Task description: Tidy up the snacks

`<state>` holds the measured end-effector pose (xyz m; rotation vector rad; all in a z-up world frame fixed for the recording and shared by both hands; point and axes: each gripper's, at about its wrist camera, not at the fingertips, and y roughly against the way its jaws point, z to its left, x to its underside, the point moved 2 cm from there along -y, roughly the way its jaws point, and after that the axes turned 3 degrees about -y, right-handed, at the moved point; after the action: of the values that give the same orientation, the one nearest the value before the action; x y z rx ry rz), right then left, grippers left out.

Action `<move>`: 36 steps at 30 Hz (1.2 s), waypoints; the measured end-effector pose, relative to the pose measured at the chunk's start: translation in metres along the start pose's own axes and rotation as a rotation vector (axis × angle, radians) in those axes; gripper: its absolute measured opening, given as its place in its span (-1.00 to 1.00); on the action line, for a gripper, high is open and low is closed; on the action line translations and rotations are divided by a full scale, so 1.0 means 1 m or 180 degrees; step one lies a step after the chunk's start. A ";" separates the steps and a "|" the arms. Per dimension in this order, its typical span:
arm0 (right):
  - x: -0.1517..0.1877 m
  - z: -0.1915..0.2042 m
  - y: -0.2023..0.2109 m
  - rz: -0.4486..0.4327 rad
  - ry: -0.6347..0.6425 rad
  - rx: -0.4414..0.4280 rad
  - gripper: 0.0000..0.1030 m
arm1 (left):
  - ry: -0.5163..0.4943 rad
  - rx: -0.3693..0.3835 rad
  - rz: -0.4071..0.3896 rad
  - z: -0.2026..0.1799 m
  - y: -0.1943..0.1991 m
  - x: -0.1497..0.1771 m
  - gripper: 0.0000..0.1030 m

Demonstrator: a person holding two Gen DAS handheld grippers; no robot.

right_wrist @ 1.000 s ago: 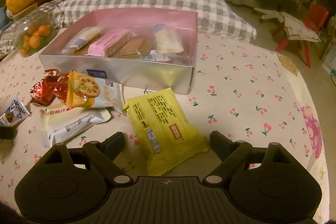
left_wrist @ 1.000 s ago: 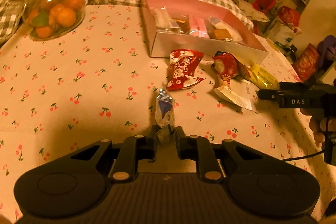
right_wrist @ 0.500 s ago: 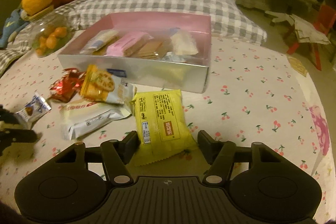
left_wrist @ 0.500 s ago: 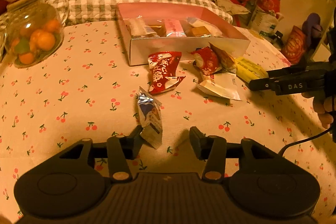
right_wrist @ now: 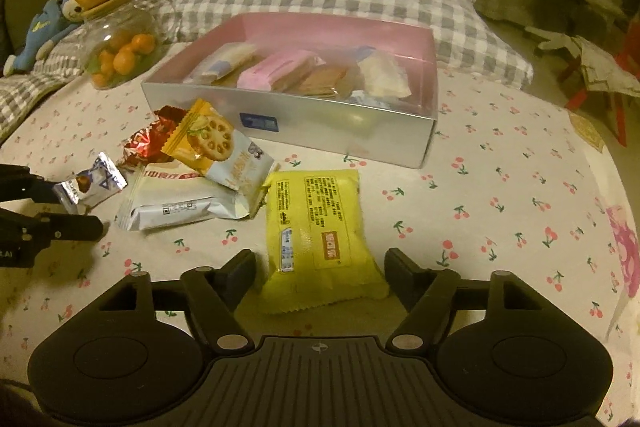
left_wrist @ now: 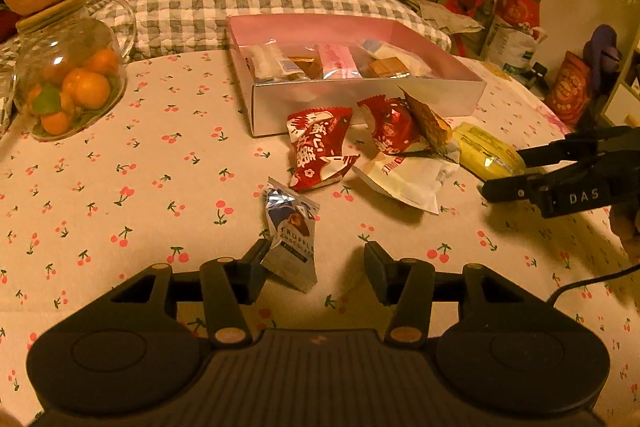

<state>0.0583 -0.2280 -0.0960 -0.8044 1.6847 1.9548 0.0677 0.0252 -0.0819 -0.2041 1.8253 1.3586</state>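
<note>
Box (right_wrist: 320, 131) at 12 o'clock, stiff-walled, already part-filled. Yellow pack (right_wrist: 320, 227) flat between right tongs (right_wrist: 320, 267), jaws just widened, not pressing: light, crinkly, slippery; best pinched across its short sides. Truffle (left_wrist: 290, 231) leaning on one finger of left tongs (left_wrist: 314, 263), jaws just parted, released: tiny, weightless.

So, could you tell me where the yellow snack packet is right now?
The yellow snack packet lies flat on the tablecloth between the open right gripper fingers, just in front of the silver box.
</note>
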 end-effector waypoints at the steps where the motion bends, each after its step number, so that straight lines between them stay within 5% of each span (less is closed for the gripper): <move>1: 0.000 0.001 -0.001 -0.0003 -0.0002 0.0000 0.47 | 0.0007 -0.0010 -0.0004 0.000 0.000 -0.001 -0.08; 10: -0.006 0.002 -0.007 -0.0051 -0.0056 0.0052 0.48 | 0.0030 -0.0137 -0.0038 0.002 0.000 -0.001 -0.18; 17: -0.006 0.007 -0.004 -0.0090 0.0043 0.0029 -0.01 | 0.0080 -0.0220 -0.0026 0.006 0.001 -0.001 -0.51; 36: -0.015 0.005 0.014 -0.0224 -0.0086 -0.0034 -0.05 | 0.0211 -0.0213 -0.0039 0.008 0.009 -0.010 -0.66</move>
<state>0.0594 -0.2247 -0.0752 -0.8263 1.6101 1.9205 0.0731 0.0321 -0.0692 -0.2984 1.8314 1.4207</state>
